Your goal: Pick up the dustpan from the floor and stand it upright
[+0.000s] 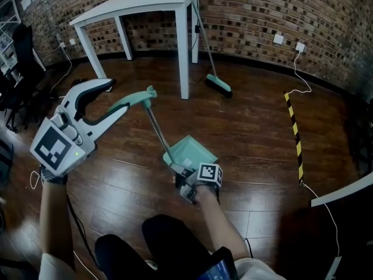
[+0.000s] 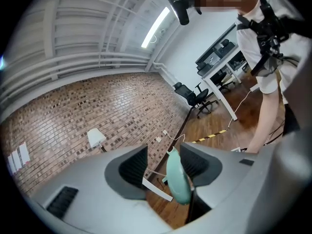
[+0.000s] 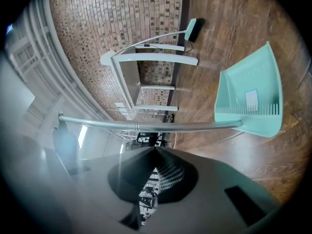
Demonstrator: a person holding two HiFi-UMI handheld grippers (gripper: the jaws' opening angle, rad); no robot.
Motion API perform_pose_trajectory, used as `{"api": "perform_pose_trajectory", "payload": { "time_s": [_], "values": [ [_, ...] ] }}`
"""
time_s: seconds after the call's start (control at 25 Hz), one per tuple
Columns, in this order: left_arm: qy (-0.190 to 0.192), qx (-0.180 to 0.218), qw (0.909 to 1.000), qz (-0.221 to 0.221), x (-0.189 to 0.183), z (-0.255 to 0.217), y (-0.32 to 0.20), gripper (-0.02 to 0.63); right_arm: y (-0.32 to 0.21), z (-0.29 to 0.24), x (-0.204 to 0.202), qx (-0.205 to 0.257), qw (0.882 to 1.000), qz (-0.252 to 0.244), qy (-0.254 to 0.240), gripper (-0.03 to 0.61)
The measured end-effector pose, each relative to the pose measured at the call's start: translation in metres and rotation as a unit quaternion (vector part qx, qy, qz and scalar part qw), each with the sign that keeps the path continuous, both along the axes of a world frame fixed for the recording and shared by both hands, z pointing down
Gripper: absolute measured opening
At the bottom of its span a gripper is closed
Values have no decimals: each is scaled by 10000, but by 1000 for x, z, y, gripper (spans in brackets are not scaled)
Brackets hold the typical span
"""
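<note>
Head view: the teal dustpan [image 1: 189, 151] sits low at the centre of the frame over the wood floor [image 1: 262, 115]. I can't tell if its edge touches the boards. Its metal shaft [image 1: 157, 130] climbs up and to the left, ending in a teal grip [image 1: 140, 100]. So the long axis leans, with the pan low near the person and the grip high and to the upper left.

The right hand-held gripper [image 1: 182, 177] is just below the pan, close to where the shaft joins it. In the right gripper view its jaws are pressed together with nothing between them, and the shaft [image 3: 161, 126] crosses just beyond their tips.

The left hand-held gripper [image 1: 116, 98] reaches in from the left to the top end. In the left gripper view its jaws stand wide apart with the grip [image 2: 178, 179] between them, close against the right-hand jaw and clear of the other, so it isn't clamped.

The left hand is nearer the grip and the right is nearer the pan. I'd judge that standing the dustpan up depends on the left jaws closing on the grip and bringing it over the pan.

Further off, a broom [image 1: 218, 85] leans on a white counter [image 1: 145, 3] at upper centre. Striped tape [image 1: 294, 130] runs down the floor at right.
</note>
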State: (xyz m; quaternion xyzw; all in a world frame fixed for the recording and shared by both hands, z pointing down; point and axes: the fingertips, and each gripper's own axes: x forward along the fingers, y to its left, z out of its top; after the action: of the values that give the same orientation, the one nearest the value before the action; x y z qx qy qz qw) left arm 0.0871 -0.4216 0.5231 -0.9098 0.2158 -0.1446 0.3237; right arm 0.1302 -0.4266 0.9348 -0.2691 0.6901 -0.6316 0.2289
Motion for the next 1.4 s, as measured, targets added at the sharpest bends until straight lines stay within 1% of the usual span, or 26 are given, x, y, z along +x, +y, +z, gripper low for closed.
{"api": "perform_pose_trajectory", "payload": {
  "time_s": [0.16, 0.24, 0.32, 0.4, 0.44, 0.48, 0.56, 0.64, 0.68, 0.72, 0.76, 0.8, 0.88, 0.96, 1.0, 1.04, 1.08, 1.12, 1.16, 1.2, 1.28, 1.32, 1.36, 1.4],
  "values": [
    [24, -249, 9996, 108, -4, 13, 5, 221, 0, -12, 0, 133, 9998, -20, 137, -14],
    [201, -428, 9987, 203, -9, 13, 9, 221, 5, -25, 4, 233, 9993, 55, 299, -14],
    [459, -614, 9967, 270, -16, 7, 10, 219, 13, -47, 16, 351, 9977, 278, 504, -14],
    [692, -824, 9937, 299, -23, -1, 12, 191, 25, -82, 35, 525, 9932, 631, 827, -14],
    [803, -901, 9922, 301, -27, -8, 12, 171, 31, -105, 44, 673, 9885, 818, 1081, -14],
    [901, -948, 9909, 303, -31, -17, 13, 136, 38, -133, 53, 877, 9815, 998, 1380, -14],
    [992, -1049, 9892, 273, -37, -40, 16, 132, 51, -201, 70, 1390, 9613, 1349, 1957, -18],
    [1100, -1191, 9865, 228, -37, -73, 23, 133, 65, -277, 86, 1847, 9397, 1673, 2343, -18],
    [1204, -1266, 9844, 198, -37, -94, 28, 116, 71, -317, 93, 2036, 9299, 1803, 2478, -18],
    [1345, -1349, 9816, 150, -38, -116, 33, 72, 78, -356, 98, 2214, 9196, 1907, 2627, -18],
    [1509, -1443, 9779, 85, -40, -139, 39, 29, 86, -394, 101, 2395, 9071, 2010, 2819, -20],
    [1672, -1544, 9738, 13, -44, -161, 46, 5, 95, -431, 103, 2579, 8919, 2142, 3035, -20],
    [1962, -1751, 9647, -112, -54, -204, 66, 6, 122, -500, 110, 2864, 8608, 2550, 3346, -20],
    [2115, -1914, 9583, -154, -60, -241, 90, 6, 157, -553, 115, 2978, 8334, 2921, 3625, -20],
    [2089, -1962, 9580, -148, -61, -256, 103, 6, 176, -574, 115, 3046, 8185, 2957, 3872, -20],
    [2006, -2005, 9588, -138, -62, -267, 117, 6, 195, -591, 111, 3106, 8051, 2891, 4144, -20],
    [1908, -2064, 9596, -130, -64, -276, 132, 6, 214, -605, 106, 3132, 7948, 2758, 4407, -20],
    [1831, -2143, 9594, -127, -66, -284, 148, 6, 234, -616, 101, 3133, 7854, 2583, 4671, -20],
    [1796, -2225, 9582, -132, -69, -291, 164, 6, 253, -626, 96, 3143, 7738, 2385, 4956, -18],
    [1799, -2287, 9566, -145, -73, -299, 178, 6, 270, -637, 93, 3181, 7581, 2191, 5255, -18],
    [1827, -2315, 9553, -207, -82, -314, 200, 5, 298, -666, 93, 3294, 7223, 1930, 5766, -18],
    [1830, -2292, 9556, -265, -87, -322, 209, 5, 311, -683, 97, 3338, 7074, 1880, 5940, -18],
    [1838, -2250, 9563, -331, -92, -331, 218, 6, 323, -702, 103, 3375, 6953, 1883, 6059, -18],
    [1862, -2186, 9571, -397, -96, -342, 224, 6, 333, -723, 112, 3411, 6859, 1931, 6132, -18]
  ]
}}
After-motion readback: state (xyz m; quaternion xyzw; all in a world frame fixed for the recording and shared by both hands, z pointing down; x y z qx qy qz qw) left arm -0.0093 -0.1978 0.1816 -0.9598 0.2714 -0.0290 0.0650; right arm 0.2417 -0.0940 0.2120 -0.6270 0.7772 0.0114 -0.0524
